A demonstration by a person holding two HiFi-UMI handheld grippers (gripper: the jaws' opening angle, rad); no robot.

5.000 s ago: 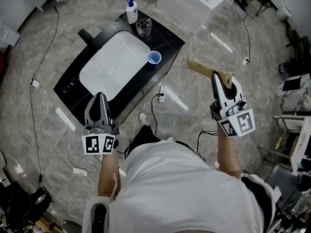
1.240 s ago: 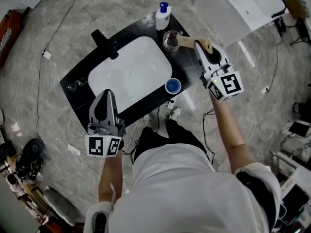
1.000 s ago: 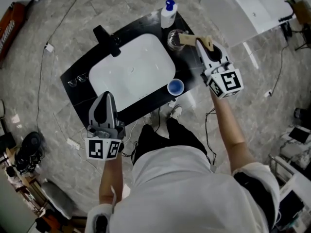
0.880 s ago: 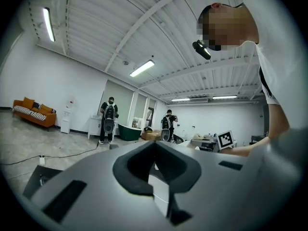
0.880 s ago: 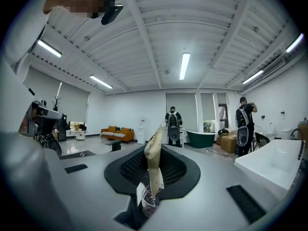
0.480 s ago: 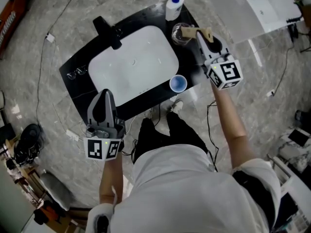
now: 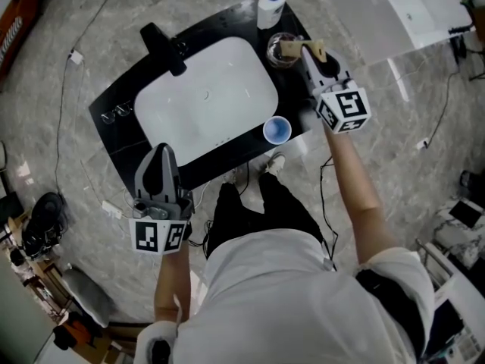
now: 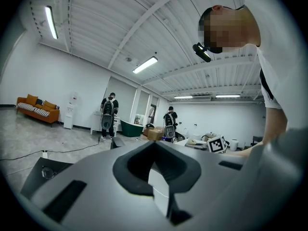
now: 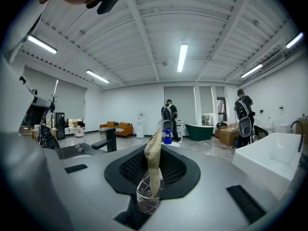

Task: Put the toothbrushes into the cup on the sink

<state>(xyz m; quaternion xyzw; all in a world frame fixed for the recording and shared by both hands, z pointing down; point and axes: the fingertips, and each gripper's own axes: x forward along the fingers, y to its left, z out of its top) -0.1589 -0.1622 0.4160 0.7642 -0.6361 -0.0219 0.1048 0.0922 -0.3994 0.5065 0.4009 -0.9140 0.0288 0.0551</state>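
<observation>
A clear glass cup [image 7: 277,51] stands on the black sink counter [image 7: 114,139], at its far right corner. My right gripper [image 7: 309,50] is shut on a tan paper-wrapped toothbrush [image 7: 292,48] that reaches out over the cup. In the right gripper view the toothbrush [image 9: 154,160] stands upright between the jaws with its lower end inside the glass cup [image 9: 147,199]. My left gripper [image 7: 160,152] hovers at the counter's near edge. Its jaws are shut with nothing in them, as the left gripper [image 8: 156,177] view also shows.
A blue cup [image 7: 277,130] sits on the counter's near right edge. Behind the glass stands a soap pump bottle [image 7: 270,4]. A black faucet [image 7: 163,45] rises at the back of the white basin [image 7: 204,101]. A white tub [image 7: 402,10] stands to the right. Cables cross the floor.
My right gripper has carried the toothbrush from beside the sink to the glass cup, and over the last second its end has come down into the cup. The left gripper has stayed put.
</observation>
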